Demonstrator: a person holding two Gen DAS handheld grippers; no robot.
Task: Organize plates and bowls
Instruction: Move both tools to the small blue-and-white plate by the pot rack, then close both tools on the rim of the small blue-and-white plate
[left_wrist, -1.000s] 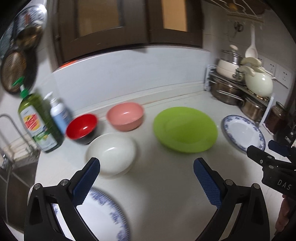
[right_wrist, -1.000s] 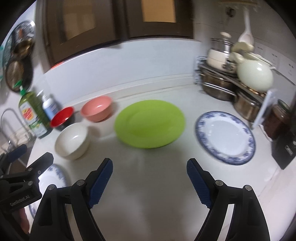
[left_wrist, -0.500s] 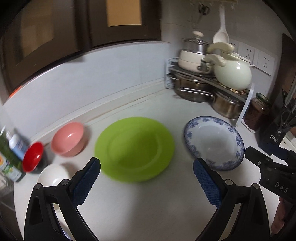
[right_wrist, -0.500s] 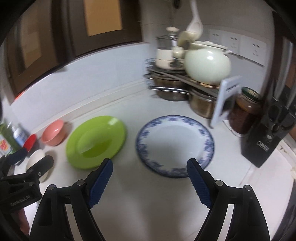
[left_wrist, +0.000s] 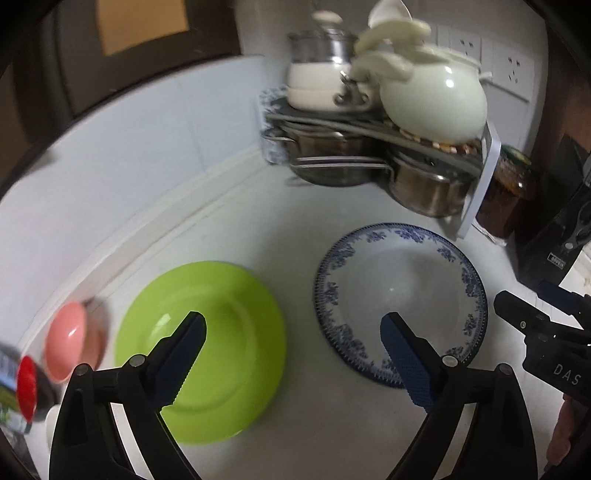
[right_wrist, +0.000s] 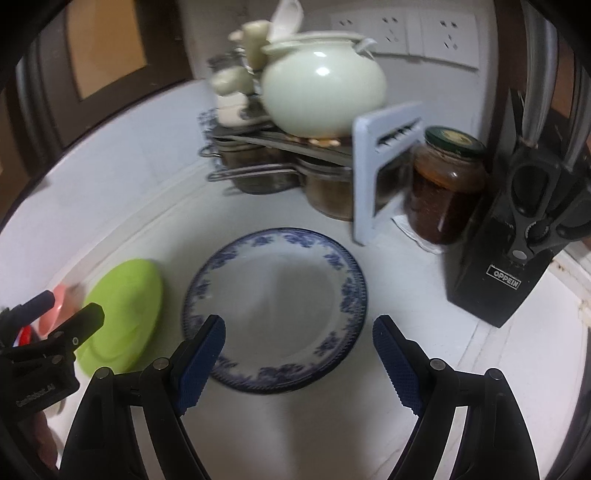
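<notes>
The right gripper (right_wrist: 298, 339) hovered with its fingers wide apart and empty over the near rim of the blue-patterned plate (right_wrist: 275, 302), which lay flat on the white table (right_wrist: 369, 424). The left gripper (left_wrist: 293, 347), fingers likewise spread and empty, hung above the gap between that plate and the green plate (left_wrist: 218, 339) at its 9 o'clock. A pink bowl (left_wrist: 68, 341) sat just beyond the green plate at 9 o'clock.

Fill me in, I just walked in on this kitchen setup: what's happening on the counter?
A person holds a gripper in each hand above the counter, sorting dishes. The right gripper, open and empty, faces the blue-patterned plate. The left gripper, also open, hovers between that plate and the green plate. A pink bowl sits further left. Nothing is picked up yet.
</notes>
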